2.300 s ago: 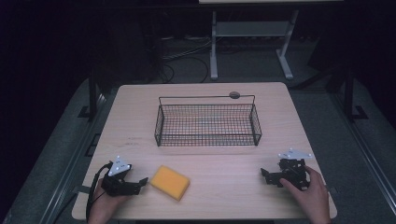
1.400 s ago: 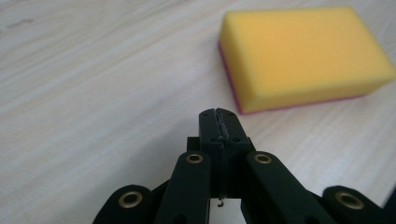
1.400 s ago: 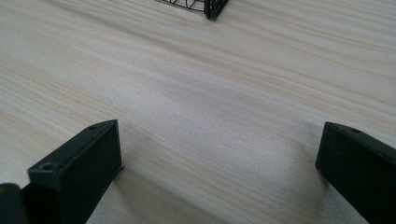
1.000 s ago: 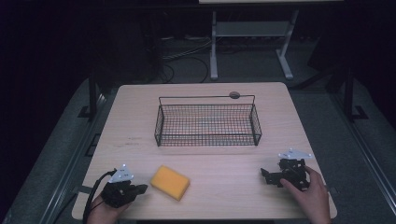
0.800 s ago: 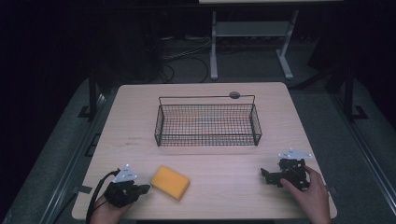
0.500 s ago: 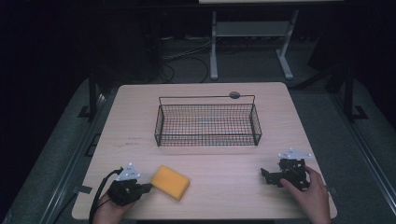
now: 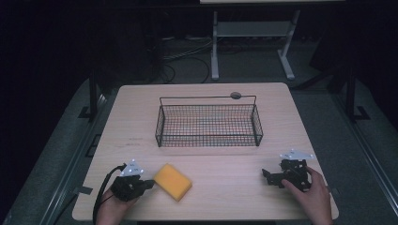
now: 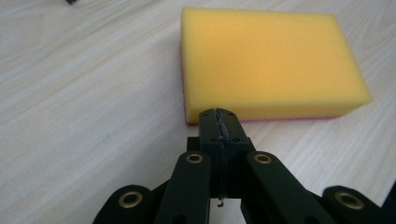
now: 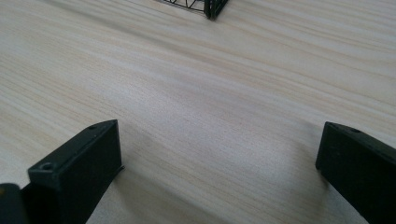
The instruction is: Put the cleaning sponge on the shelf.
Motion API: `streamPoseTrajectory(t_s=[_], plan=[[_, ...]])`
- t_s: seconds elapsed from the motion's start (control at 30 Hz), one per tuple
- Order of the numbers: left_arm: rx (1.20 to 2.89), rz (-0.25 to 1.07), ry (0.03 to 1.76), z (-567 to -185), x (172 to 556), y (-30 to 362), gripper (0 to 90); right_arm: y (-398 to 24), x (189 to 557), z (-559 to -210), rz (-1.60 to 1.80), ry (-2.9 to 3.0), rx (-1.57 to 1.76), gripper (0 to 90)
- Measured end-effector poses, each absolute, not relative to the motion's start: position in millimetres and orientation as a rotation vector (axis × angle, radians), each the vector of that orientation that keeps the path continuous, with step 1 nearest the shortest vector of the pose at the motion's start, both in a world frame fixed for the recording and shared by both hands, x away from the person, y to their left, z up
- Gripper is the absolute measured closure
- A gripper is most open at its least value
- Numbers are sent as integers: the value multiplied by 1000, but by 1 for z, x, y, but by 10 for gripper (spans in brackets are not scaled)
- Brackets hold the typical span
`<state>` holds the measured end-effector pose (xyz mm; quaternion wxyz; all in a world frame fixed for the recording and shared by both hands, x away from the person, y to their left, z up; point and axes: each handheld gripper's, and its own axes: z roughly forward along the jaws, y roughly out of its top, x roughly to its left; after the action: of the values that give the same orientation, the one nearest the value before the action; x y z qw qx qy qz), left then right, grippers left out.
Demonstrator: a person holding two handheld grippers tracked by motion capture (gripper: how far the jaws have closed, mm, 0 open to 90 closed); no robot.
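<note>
where the high view cuts the person off at its bottom edge, only the two hands and a short stretch of forearm are listed.

item: left claw (image 7: 149,183), near front left corner of worktop (image 7: 141,122); jaws clenched flat together with nothing between them, tip just short of the sponge's near edge in the left claw's own view (image 8: 219,122), contact not determinable. black cable loops from it toward the front edge.

item: sponge (image 7: 172,181), yellow, lying flat on worktop just beside the left claw, well in front of the basket; a thin red-pink layer shows along its underside (image 8: 261,70). far corners soft in focus.

item: right claw (image 7: 270,176), front right of worktop, held in right hand (image 7: 309,194); jaws released and wide apart over bare wood (image 9: 219,154); both jaw tips cut off by the frame edges there.

item: wire basket (image 7: 209,123), black, mid-worktop, contents not discernible through the mesh; one corner of it shows at the top of the right claw's view (image 9: 212,8).

item: small grey round object (image 7: 235,95) behind the basket, too small to identify.

change since earliest frame: left claw has shifted toward the front edge and then closer to the sponge; sponge, basket and right claw unchanged in place.
</note>
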<state>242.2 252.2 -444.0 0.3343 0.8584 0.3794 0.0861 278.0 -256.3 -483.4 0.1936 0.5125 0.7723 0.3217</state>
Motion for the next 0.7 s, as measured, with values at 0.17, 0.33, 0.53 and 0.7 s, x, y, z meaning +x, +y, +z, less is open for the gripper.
streamPoseTrajectory(t_s=[0.17, 0.33, 0.53, 0.7], plan=[[2242, 229, 989, -444, 249, 251, 895, -256, 278, -483, 901, 2166, 1436, 0], [2237, 232, 987, -444, 254, 251, 895, -256, 278, -484, 902, 2165, 1435, 0], [2230, 227, 985, -443, 260, 248, 896, -256, 278, -483, 902, 2165, 1436, 0], [2230, 233, 974, -442, 267, 243, 896, -256, 278, -484, 902, 2166, 1434, 0]])
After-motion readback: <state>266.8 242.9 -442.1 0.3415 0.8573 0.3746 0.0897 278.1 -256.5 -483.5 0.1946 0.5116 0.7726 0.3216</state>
